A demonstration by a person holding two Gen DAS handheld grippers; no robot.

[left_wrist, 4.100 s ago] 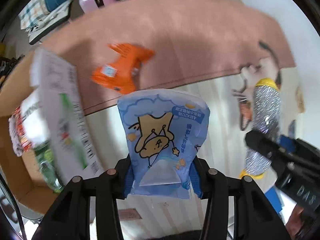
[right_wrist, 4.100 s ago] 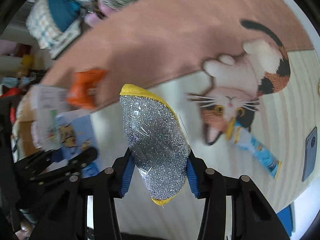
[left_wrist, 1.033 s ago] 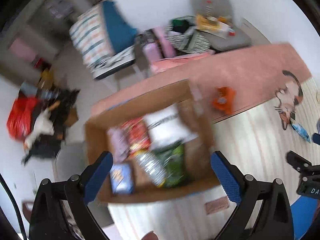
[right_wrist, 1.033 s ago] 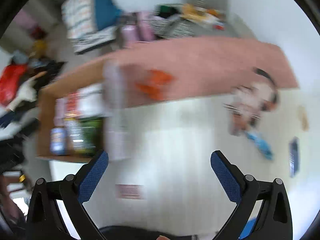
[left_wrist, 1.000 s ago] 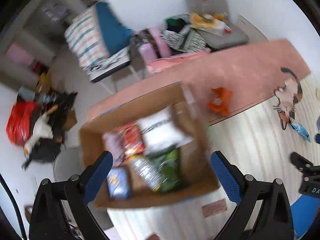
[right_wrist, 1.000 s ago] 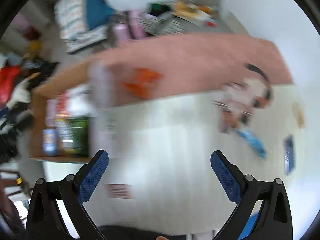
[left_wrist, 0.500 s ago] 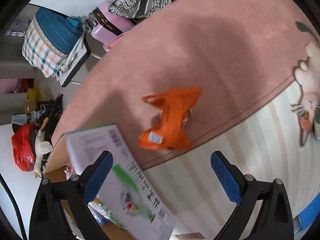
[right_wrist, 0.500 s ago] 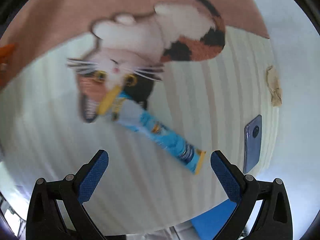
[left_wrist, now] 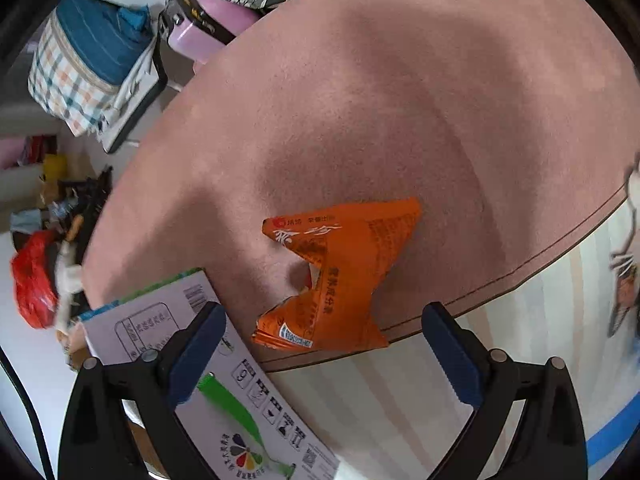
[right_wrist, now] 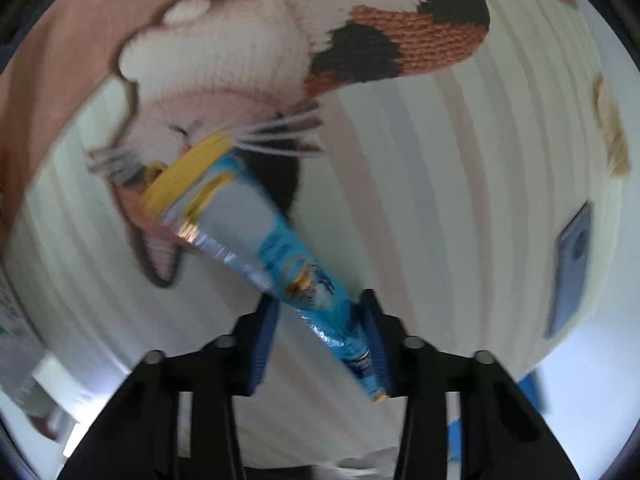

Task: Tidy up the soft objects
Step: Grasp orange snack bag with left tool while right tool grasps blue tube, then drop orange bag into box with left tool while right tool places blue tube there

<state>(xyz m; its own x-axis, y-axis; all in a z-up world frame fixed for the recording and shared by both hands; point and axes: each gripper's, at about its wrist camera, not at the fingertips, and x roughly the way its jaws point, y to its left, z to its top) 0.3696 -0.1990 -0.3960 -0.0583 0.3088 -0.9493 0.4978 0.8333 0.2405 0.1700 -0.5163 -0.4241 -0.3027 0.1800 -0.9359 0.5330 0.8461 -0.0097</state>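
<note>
Black hand-held gripper (left_wrist: 320, 356) arms, blue ridged pads (left_wrist: 452, 356), silver screws.

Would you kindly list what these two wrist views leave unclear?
- Right wrist view: motion blur hides the blue packet's print and whether both pads press it.
- Left wrist view: the box flap covers the box's contents.
- Left wrist view: orange packet's small print is unreadable.

Left claw (left_wrist: 324, 360) wide open, right claw (right_wrist: 320, 344) just closing, both angled down
</note>
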